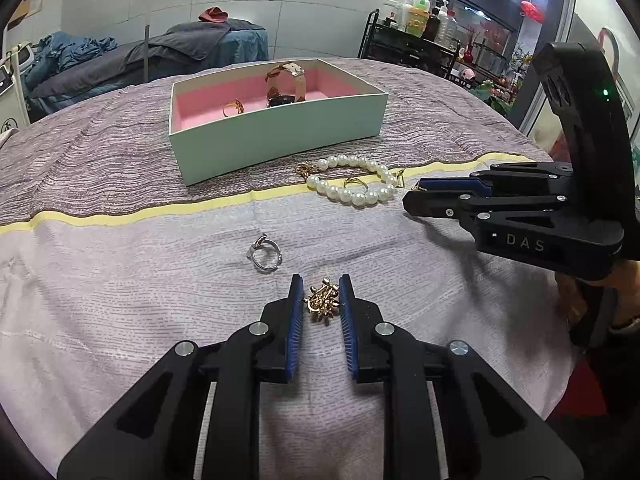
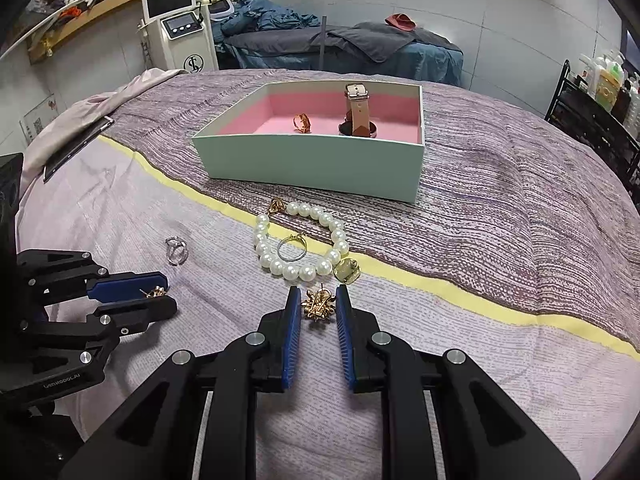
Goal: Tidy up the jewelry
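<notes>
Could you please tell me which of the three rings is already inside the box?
The gold ring beside the watch on the pink lining of the box. The silver ring lies alone on the cloth, and the third ring sits inside the pearl bracelet's loop.

Glossy pearl bracelet (image 2: 300, 242); shiny gold metal earring (image 2: 318, 305); rough woven cloth (image 2: 500, 216).

A treatment bed (image 2: 340, 46) draped in blue and grey linens stands against pale panelled walls (image 2: 500, 20), a white screened machine (image 2: 178, 24) beside it, bottles (image 1: 420, 12) crowding a black rack.
</notes>
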Available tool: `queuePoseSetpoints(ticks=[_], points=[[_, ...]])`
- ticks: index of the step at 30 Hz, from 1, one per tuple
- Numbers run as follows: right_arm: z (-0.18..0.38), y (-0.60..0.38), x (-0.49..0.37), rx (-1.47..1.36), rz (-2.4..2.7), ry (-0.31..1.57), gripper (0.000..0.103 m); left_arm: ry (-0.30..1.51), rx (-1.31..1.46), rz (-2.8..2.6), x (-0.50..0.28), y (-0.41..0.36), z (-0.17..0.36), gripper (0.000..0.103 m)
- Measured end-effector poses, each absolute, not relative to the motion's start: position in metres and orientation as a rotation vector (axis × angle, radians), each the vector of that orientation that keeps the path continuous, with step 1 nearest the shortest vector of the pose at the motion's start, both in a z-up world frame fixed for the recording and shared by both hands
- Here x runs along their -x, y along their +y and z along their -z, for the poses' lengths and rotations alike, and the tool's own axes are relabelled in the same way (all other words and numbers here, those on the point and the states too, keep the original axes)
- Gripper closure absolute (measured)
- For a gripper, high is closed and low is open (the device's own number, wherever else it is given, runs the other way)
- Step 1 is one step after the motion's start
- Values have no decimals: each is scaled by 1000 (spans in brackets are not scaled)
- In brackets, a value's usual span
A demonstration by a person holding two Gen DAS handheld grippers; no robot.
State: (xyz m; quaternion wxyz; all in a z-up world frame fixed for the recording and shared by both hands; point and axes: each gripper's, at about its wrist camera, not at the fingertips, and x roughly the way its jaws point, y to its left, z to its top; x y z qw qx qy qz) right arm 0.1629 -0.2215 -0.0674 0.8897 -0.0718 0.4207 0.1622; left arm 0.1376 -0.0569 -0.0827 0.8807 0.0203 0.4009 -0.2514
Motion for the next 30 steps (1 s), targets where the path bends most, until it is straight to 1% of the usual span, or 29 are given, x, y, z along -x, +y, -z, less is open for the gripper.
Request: queuePoseSetpoints(ticks=[16, 24, 30], points=[[34, -220, -151, 99, -382, 792, 86, 757, -55, 550, -131, -50, 49, 84], [20, -214, -161, 103, -399, 765, 86, 727, -71, 547, -147, -48, 36, 84], [7, -206, -182, 108, -420, 750, 86, 703, -106, 543, -173, -49, 22, 84]])
